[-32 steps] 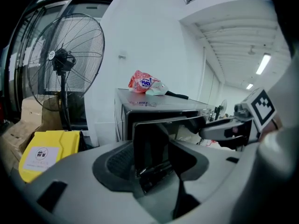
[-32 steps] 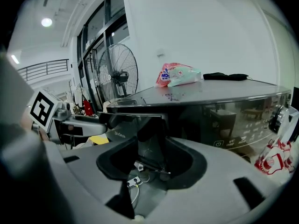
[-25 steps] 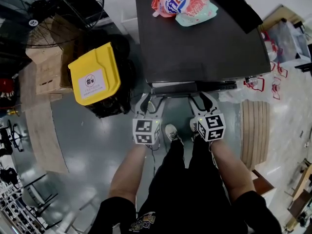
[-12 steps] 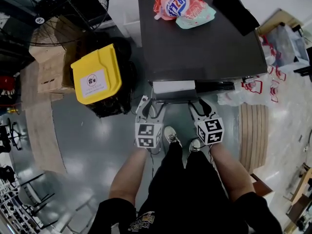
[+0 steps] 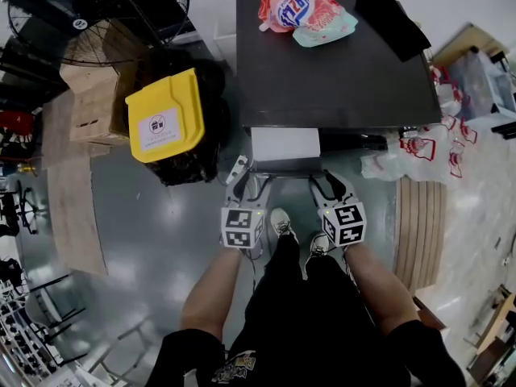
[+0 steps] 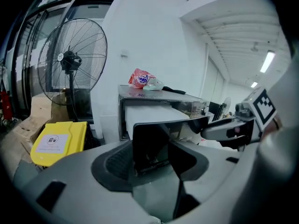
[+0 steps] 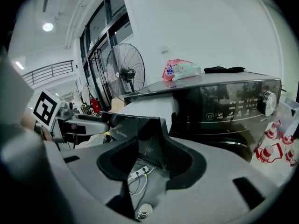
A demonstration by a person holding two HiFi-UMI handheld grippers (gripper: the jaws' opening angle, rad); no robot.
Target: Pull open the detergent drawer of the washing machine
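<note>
The washing machine (image 5: 339,79) has a dark top and stands ahead of me. Its detergent drawer (image 5: 285,143) sticks out of the front at the upper left, showing a white body and a dark front panel (image 5: 286,166). My left gripper (image 5: 248,182) is shut on the panel's left end, and my right gripper (image 5: 328,184) is shut on its right end. In the left gripper view the panel (image 6: 152,141) lies between the jaws, with the white body (image 6: 149,115) behind it. The right gripper view shows the panel (image 7: 140,129) the same way.
A yellow-lidded bin (image 5: 165,115) stands just left of the machine, with cardboard boxes (image 5: 85,107) and a pedestal fan (image 5: 113,6) beyond. A detergent pouch (image 5: 302,6) and a black cloth (image 5: 391,14) lie on top. A power strip (image 5: 236,168) lies on the floor. Wooden slats (image 5: 419,216) stand at the right.
Both grippers have drawn back toward me with the front panel. The drawer's white body, barely showing a second ago, now stands well out of the machine.
</note>
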